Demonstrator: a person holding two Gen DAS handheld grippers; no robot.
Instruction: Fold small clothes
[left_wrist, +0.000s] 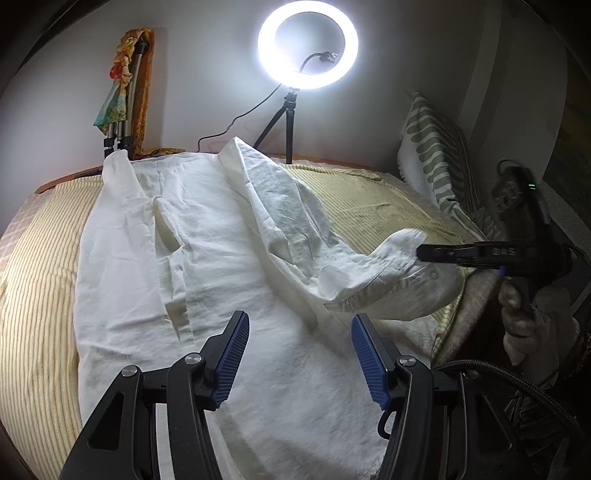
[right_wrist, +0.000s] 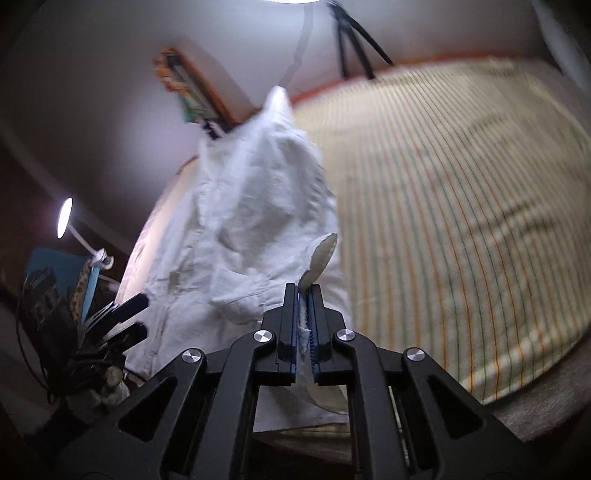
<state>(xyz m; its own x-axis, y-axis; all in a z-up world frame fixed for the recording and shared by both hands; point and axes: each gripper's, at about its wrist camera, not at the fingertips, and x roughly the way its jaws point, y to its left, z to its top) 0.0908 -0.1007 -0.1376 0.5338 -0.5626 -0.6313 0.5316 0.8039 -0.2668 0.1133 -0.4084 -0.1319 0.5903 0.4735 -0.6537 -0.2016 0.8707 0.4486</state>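
My white shirt (left_wrist: 207, 236) spread on the striped bed (left_wrist: 37, 258), my left gripper (left_wrist: 299, 354) jaws wide above it, my right gripper (right_wrist: 303, 325) jaws pinching the sleeve at 3 o'clock, ring light (left_wrist: 307, 50) at 12, pillow (left_wrist: 436, 158) at 2.

Two wrist views, both low over the bed (left_wrist: 369, 195).
Left looks ahead past its jaws; right looks close along shut jaws; both share the shirt (left_wrist: 207, 236).

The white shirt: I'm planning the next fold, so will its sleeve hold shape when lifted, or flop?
Probably flop: the white shirt sags between the right gripper, shut on its cuff, and the bed. Its wrinkles suggest thin, light cloth. The left gripper hangs open above.
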